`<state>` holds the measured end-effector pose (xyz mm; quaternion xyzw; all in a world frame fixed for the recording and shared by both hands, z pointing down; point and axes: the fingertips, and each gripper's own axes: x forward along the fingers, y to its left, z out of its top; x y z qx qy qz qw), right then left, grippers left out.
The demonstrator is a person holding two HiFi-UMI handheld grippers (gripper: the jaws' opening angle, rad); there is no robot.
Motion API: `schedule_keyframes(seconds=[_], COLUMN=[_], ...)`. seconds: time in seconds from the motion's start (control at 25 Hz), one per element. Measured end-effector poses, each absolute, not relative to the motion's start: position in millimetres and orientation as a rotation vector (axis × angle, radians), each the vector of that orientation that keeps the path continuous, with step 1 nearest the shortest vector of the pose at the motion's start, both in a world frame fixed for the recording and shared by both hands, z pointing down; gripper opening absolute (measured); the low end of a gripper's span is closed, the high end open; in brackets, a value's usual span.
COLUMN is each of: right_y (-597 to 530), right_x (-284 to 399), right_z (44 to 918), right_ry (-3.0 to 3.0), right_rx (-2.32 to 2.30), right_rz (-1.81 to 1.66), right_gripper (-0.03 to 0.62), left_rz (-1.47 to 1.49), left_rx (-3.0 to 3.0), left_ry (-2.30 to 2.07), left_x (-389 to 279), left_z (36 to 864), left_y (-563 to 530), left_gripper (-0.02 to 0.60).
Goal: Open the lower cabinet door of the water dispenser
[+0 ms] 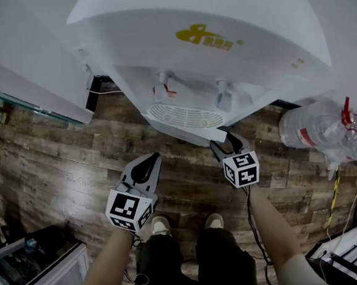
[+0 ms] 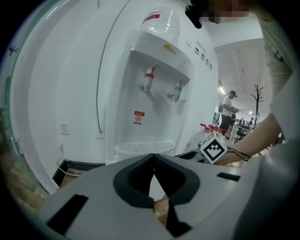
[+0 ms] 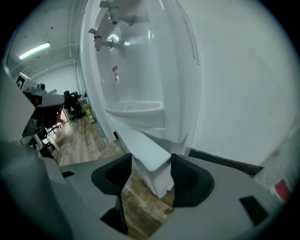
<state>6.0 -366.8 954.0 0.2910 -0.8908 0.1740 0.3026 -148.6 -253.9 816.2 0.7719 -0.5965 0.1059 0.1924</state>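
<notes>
Door position: the cabinet door (image 3: 153,161) of the water dispenser (image 1: 206,37) sits just under the drip tray (image 1: 185,115), and its upper corner juts out towards the person, so it already looks slightly ajar. Right gripper (image 3: 151,165) points down and forward with that white corner directly between its jaws; both pads appear to lie against the panel's two faces, so it is read as clamped on the door's edge, though how firm the contact is remains uncertain. The panel's top edge runs straight away from the jaws, back to the dispenser's body. Left gripper (image 2: 153,157) hangs over the wooden floor (image 1: 55,156), off to the left of the tray and well apart from the door, tips together with nothing in them. Right hand is therefore the nearer and the working one. Judgement: the grasp looks set and the pull comes next; it should follow the door's swing, out from the body, not straight back. Hinge side cannot be told from these views
</notes>
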Motion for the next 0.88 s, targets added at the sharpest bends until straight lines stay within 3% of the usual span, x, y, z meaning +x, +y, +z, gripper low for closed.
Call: schedule_keyframes(seconds=[0.28,0.88], right_y=[-293.2,-129.1], right_x=[2.3,-137.3], right_z=[954.9,953.1], right_ry=[-2.22,-2.199], right_rx=[0.673,0.328], right_rz=[0.573,0.749], right_gripper=[0.202,0.201], left_rz=[0.345,0.377], left_rx=[2.082,1.802], left_ry=[-1.645,-1.773], left_x=[-155.7,-247.5], left_z=[810.3,812.4], left_y=[-204.4,-84.6], left_gripper=[0.006,0.006])
